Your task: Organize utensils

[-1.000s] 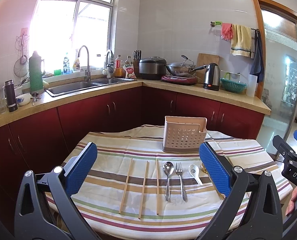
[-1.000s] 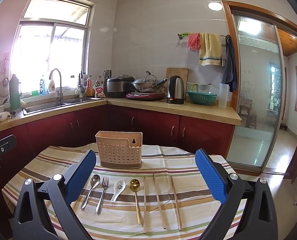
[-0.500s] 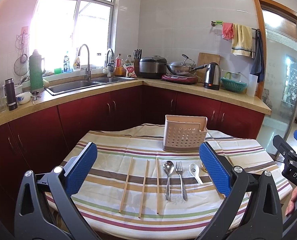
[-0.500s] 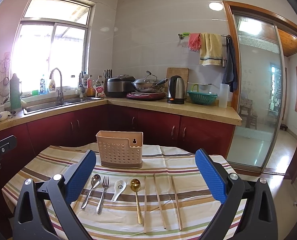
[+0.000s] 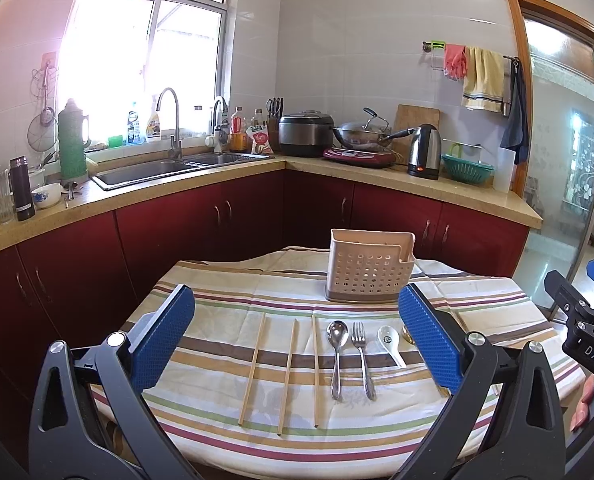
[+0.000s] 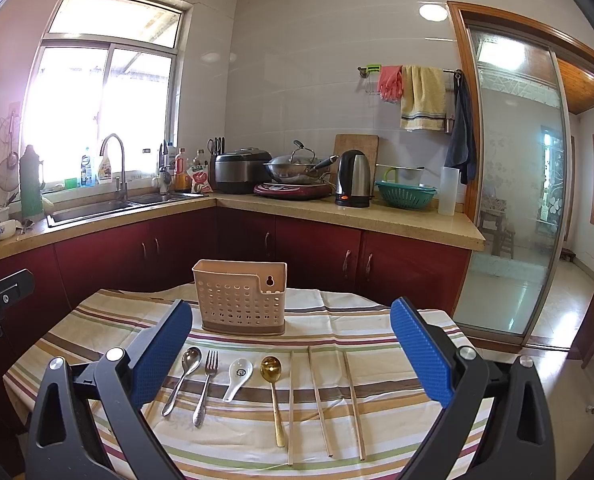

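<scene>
A beige perforated utensil holder (image 5: 370, 272) (image 6: 241, 298) stands upright at the back of the striped table. In front of it lie a steel spoon (image 5: 336, 354) (image 6: 181, 378), a steel fork (image 5: 362, 358) (image 6: 205, 386), a white ceramic spoon (image 5: 391, 344) (image 6: 237, 378), a gold spoon (image 6: 273, 392) and several wooden chopsticks (image 5: 287, 372) (image 6: 321, 400). In the left wrist view the gold spoon is mostly hidden behind a finger. My left gripper (image 5: 297, 338) is open and empty above the near table edge. My right gripper (image 6: 291, 354) is open and empty, also held back from the utensils.
The table wears a striped cloth (image 5: 225, 308) (image 6: 377, 320). Red cabinets and a counter (image 5: 201, 182) with sink, rice cooker, wok and kettle (image 6: 353, 178) run behind. A glass sliding door (image 6: 513, 200) is at the right.
Both views have shifted only slightly; the utensils and holder lie where they were, and both grippers stay open.
</scene>
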Motion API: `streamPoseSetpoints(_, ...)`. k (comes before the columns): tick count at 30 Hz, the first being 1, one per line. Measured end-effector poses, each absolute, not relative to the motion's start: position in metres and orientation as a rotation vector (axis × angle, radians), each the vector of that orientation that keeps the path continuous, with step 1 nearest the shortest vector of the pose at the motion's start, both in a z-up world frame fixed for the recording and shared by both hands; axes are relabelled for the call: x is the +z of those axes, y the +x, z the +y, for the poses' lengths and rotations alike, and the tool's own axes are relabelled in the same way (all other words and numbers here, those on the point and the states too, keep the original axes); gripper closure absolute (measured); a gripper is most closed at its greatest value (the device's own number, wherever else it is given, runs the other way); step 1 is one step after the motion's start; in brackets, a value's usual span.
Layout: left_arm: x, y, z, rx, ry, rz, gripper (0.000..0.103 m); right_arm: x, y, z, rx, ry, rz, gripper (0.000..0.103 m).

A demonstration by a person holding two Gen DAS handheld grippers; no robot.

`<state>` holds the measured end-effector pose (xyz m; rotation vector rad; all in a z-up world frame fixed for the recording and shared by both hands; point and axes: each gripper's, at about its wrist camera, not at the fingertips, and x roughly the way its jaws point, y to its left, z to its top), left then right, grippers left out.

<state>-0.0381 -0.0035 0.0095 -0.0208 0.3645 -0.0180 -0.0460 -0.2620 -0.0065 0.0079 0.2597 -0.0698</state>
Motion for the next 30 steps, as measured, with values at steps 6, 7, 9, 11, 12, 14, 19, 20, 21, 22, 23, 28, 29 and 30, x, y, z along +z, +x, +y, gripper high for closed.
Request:
streamPoseSetpoints(6, 0.0087, -0.0379, -0.0034, -0.018, -0.022, 0.365, 0.004, -0.0069, -0.0462, -0.2617, -0.069, 0.008, 0.261, 0.006)
streamPoseSetpoints(7, 0.0082, -0.0382, -0.0034, -0.019, -0.021, 0.366, 0.004, -0.0072, -0.0461, -0.2614, -0.07, 0.007, 0.261, 0.006)
streamPoseSetpoints(9, 0.0087, -0.0381, -0.0037, -0.018, -0.022, 0.365, 0.004, -0.0069, -0.0459, -0.2614, -0.069, 0.007, 0.26, 0.006)
streamPoseSetpoints(11, 0.008, -0.0383, -0.0038, -0.018, -0.021, 0.366, 0.004, -0.0073, -0.0459, -0.2613, -0.069, 0.007, 0.261, 0.006)
streamPoseSetpoints(12, 0.0089, -0.0379, -0.0037, -0.018, -0.022, 0.366, 0.004, -0.0072, -0.0456, -0.2613, -0.068, 0.007, 0.262, 0.006)
streamPoseSetpoints(14, 0.008, -0.0382, -0.0038, -0.018, -0.022, 0.367, 0.004, -0.0076, -0.0456, -0.2609, -0.067, 0.007, 0.262, 0.006)
streamPoseSetpoints(19, 0.0067, -0.0381, -0.0035, -0.018, -0.023, 0.368, 0.004, -0.0083, -0.0447, -0.2606, -0.067, 0.005, 0.261, 0.006)
streamPoseSetpoints(20, 0.007, -0.038, -0.0036, -0.018, -0.022, 0.368, 0.004, -0.0087, -0.045, -0.2603, -0.067, 0.005, 0.261, 0.006)
streamPoseSetpoints(21, 0.007, -0.038, -0.0036, -0.017, -0.022, 0.368, 0.004, -0.0087, -0.0445, -0.2603, -0.066, 0.006, 0.261, 0.006)
streamPoseSetpoints(22, 0.0065, -0.038, -0.0035, -0.018, -0.023, 0.368, 0.004, -0.009, -0.0447, -0.26, -0.067, 0.005, 0.261, 0.006)
streamPoseSetpoints(23, 0.006, -0.0372, -0.0029, -0.019, -0.023, 0.37, 0.004, -0.0092, -0.0445, -0.2598, -0.067, 0.004, 0.262, 0.006)
streamPoseSetpoints(28, 0.0005, -0.0354, -0.003, -0.019, -0.024, 0.38, 0.004, -0.0114, -0.0433, -0.2587, -0.064, 0.003, 0.264, 0.006)
streamPoseSetpoints(29, 0.0003, -0.0347, -0.0029, -0.019, -0.024, 0.381, 0.004, -0.0115, -0.0432, -0.2588, -0.064, 0.004, 0.264, 0.006)
streamPoseSetpoints(30, 0.0006, -0.0344, -0.0028, -0.02, -0.024, 0.381, 0.004, -0.0118, -0.0433, -0.2588, -0.063, 0.005, 0.264, 0.006)
